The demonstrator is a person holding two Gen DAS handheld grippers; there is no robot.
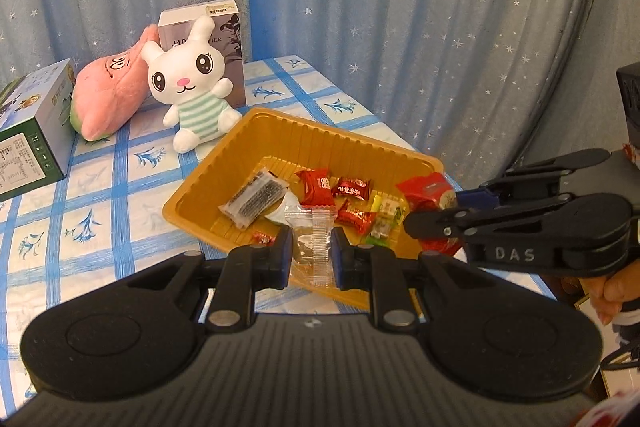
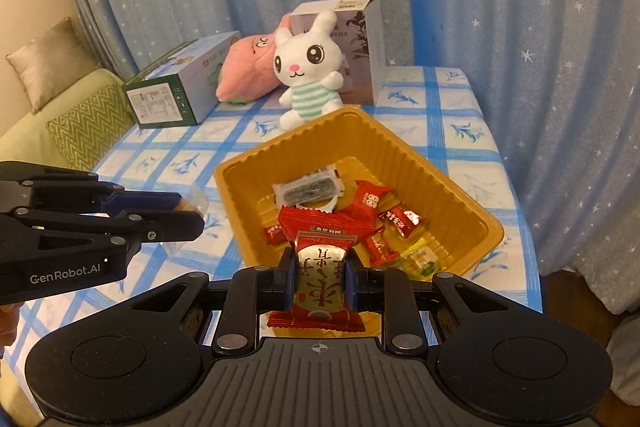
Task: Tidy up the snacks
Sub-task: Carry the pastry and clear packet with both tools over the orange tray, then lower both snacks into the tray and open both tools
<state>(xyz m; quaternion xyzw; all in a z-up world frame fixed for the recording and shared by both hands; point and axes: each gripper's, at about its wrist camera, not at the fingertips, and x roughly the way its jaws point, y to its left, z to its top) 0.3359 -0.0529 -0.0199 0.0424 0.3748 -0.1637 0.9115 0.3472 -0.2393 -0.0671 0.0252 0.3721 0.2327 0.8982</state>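
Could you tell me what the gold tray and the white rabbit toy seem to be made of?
The gold tray looks like thin moulded plastic with a satin gold finish: its walls are finely ribbed and catch soft highlights. The white rabbit toy looks like soft plush fabric, matte and fuzzy at the edges, with a striped green body; its filling is not visible.

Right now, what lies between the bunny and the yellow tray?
Nothing: only bare checked cloth between the bunny and the yellow tray, which almost meet. Clearest in the right wrist view.
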